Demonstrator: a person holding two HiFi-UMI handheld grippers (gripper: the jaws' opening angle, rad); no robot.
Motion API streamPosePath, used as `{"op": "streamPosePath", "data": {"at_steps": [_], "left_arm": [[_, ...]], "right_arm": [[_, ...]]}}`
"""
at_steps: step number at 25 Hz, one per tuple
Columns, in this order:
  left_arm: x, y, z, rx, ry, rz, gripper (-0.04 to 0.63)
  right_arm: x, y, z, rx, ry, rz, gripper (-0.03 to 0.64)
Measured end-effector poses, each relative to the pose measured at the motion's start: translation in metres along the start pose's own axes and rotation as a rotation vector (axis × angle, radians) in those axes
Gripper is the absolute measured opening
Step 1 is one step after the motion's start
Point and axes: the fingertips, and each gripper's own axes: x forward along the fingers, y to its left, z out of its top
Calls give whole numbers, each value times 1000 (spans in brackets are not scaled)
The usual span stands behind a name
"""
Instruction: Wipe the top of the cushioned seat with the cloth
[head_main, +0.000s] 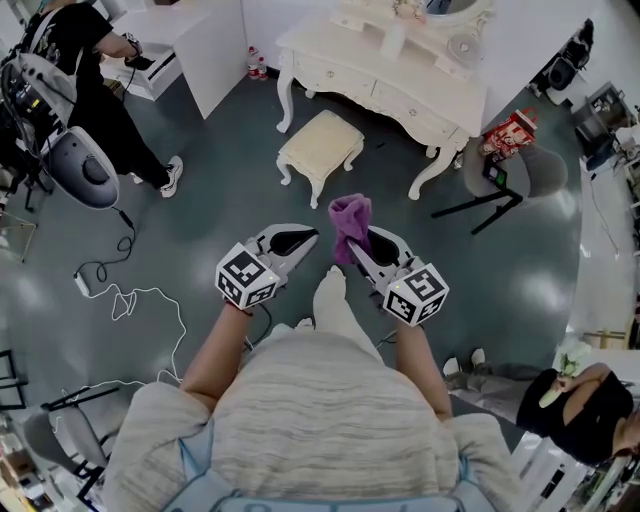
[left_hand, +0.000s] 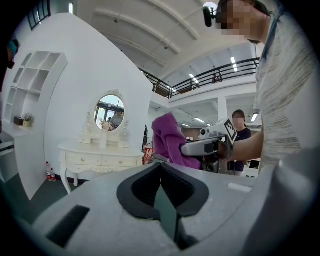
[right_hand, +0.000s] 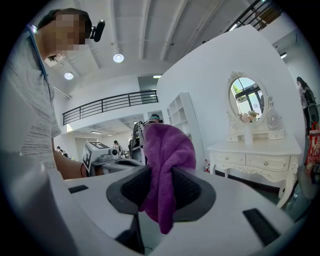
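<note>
One cloth (head_main: 350, 220), one seat (head_main: 320, 145)

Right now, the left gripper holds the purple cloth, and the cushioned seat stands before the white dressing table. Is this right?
No: the right gripper holds the purple cloth, as the right gripper view shows; the left gripper is shut and empty. The rest is correct.

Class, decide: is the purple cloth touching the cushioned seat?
Apart. The head view shows the cloth, pinched in the right gripper, with a strip of floor between it and the cushioned seat.
</note>
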Motion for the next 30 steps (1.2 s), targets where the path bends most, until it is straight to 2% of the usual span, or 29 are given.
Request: {"op": "streamPosePath", "data": {"at_steps": [12, 30], "left_arm": [[36, 58, 13, 4, 14, 12, 12], [139, 154, 38, 12, 82, 1, 12]], "right_arm": [[46, -56, 18, -9, -3, 26, 120], [98, -194, 56, 20, -4, 36, 120]]}}
